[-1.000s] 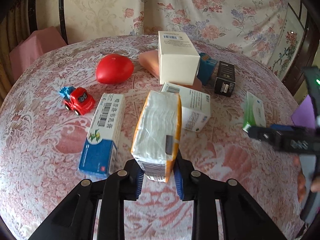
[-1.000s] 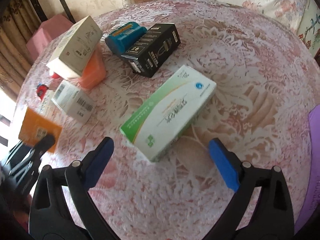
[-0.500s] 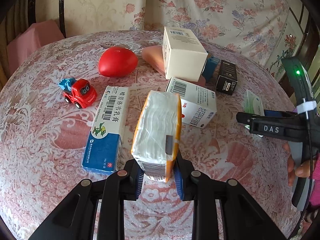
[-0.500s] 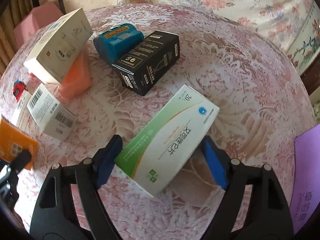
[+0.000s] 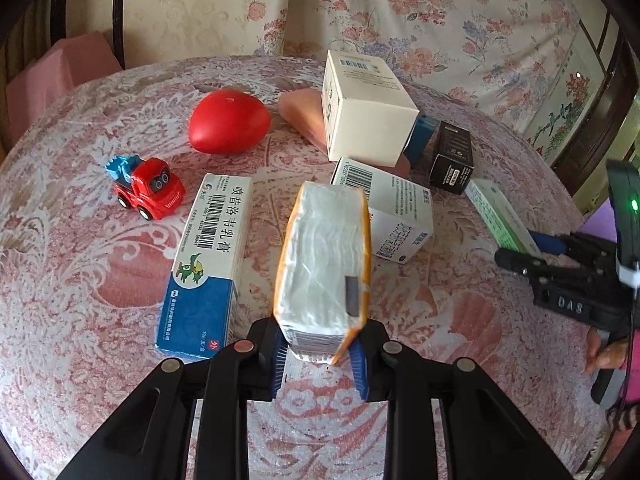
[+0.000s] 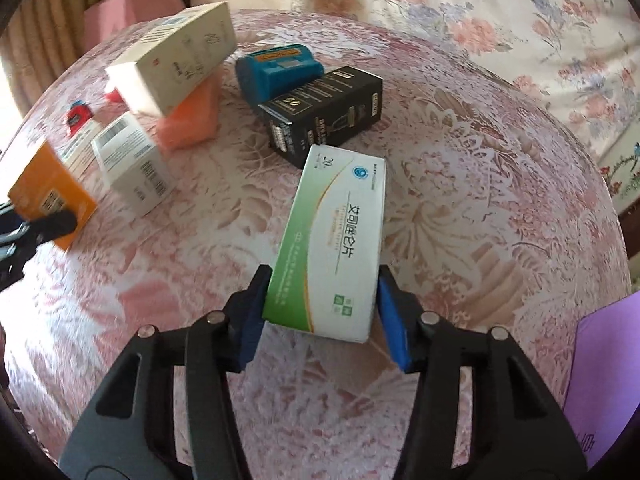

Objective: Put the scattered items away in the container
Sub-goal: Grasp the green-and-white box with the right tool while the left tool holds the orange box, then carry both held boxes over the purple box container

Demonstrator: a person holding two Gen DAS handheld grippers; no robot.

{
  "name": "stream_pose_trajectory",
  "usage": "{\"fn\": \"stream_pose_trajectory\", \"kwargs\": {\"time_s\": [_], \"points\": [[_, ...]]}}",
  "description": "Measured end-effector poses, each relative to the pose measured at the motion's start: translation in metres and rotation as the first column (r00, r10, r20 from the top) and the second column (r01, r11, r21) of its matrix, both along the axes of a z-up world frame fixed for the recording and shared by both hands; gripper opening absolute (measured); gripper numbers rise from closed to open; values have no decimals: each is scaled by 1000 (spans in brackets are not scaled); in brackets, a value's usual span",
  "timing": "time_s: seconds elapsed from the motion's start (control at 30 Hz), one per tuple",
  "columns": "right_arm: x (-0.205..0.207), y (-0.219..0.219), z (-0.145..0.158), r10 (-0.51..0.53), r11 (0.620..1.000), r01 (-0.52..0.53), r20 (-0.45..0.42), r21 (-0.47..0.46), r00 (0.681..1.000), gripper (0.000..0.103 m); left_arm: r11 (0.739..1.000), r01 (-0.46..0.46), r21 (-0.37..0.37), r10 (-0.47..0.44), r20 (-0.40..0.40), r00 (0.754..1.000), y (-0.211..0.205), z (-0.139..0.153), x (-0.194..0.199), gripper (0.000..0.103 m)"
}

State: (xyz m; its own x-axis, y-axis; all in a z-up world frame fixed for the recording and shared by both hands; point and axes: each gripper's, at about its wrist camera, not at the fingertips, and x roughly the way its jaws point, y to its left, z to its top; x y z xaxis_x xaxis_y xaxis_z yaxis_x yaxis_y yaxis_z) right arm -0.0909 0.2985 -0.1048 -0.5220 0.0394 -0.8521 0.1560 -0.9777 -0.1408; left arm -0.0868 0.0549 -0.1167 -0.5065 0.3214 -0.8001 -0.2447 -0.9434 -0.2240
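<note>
My left gripper (image 5: 319, 360) is shut on an orange-edged pack of tissues (image 5: 324, 256), held upright just above the lace tablecloth (image 5: 80, 280). The same pack (image 6: 48, 188) shows at the left edge of the right wrist view. In that view my right gripper (image 6: 322, 316) straddles a green and white medicine box (image 6: 336, 240); its jaws are closing, and both blue pads touch the box's long sides. The right gripper (image 5: 532, 248) also appears at the right of the left wrist view, with the green box (image 5: 496, 212) in it.
On the round table lie a red toy truck (image 5: 146, 188), a red rounded thing (image 5: 228, 122), a blue and white box (image 5: 208, 264), a barcoded white box (image 5: 396, 216), a big white box (image 5: 368, 112), a black box (image 6: 324, 116) and a blue item (image 6: 280, 70). A purple object (image 6: 600, 380) sits at the right.
The right gripper's jaws have come in from wide apart onto the green box, which has turned in line with the fingers. The left gripper still holds the tissue pack.
</note>
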Motion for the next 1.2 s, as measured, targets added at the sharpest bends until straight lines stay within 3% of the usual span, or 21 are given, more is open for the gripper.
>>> {"fn": "stream_pose_trajectory", "kwargs": {"time_s": [0.27,0.73,1.2], "points": [[21,3,8,26,999,-27,-43,-20,999,54,999,9,31,-10,17,1000,3,2,3,25],[83,26,49,-11,997,2,-130,-73,991,54,994,105,-37,-107,-77,991,52,43,39,25],[164,87,105,-119,993,115,-201,-33,972,54,955,285,-81,-294,-144,945,142,88,73,25]]}}
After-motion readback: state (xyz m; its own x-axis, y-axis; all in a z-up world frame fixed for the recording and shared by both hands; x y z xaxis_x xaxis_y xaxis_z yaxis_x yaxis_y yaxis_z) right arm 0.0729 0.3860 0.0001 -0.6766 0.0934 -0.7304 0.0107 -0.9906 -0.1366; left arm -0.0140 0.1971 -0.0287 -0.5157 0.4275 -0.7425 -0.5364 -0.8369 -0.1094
